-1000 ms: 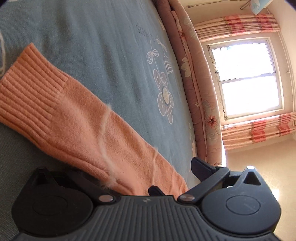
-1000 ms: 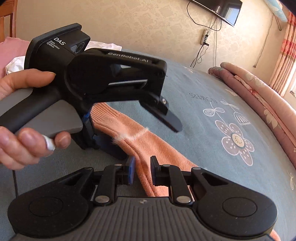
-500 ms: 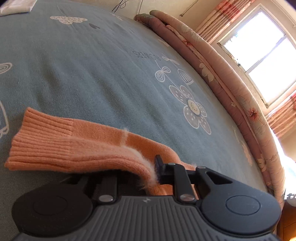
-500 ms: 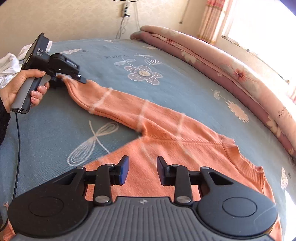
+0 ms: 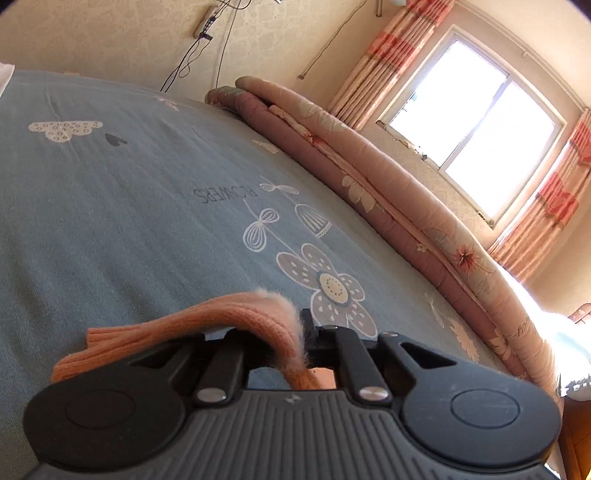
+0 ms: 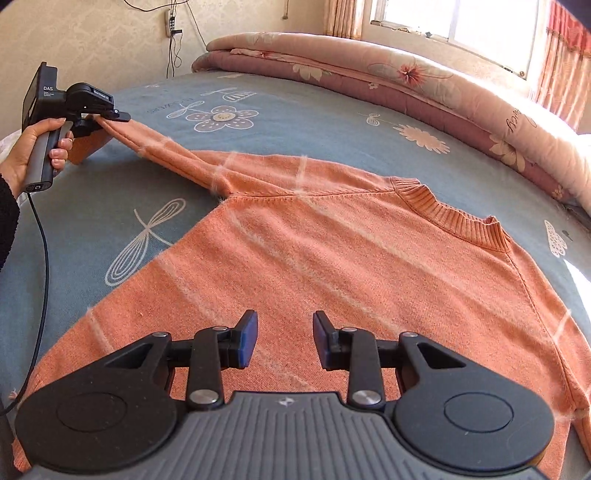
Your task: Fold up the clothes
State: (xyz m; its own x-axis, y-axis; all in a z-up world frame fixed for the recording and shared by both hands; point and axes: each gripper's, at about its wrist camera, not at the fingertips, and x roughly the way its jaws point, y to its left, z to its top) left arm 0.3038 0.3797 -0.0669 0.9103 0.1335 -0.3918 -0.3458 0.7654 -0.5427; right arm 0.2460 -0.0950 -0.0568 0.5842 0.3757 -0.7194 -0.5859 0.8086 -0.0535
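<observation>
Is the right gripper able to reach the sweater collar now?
Probably yes. The right gripper is open and empty over the sweater; nothing lies between it and the collar.

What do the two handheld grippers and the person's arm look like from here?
The left gripper is black with a grey pistol handle, white "DAS" lettering on its rear block and a black cable trailing from the handle. The right gripper has black linkage arms, blue finger pads and a ribbed grey body. The sleeve is black.

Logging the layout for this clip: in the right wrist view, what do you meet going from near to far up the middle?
Right hand-held gripper, open → orange sweater lying flat → bare blue bedsheet → rolled floral quilt → window.
</observation>
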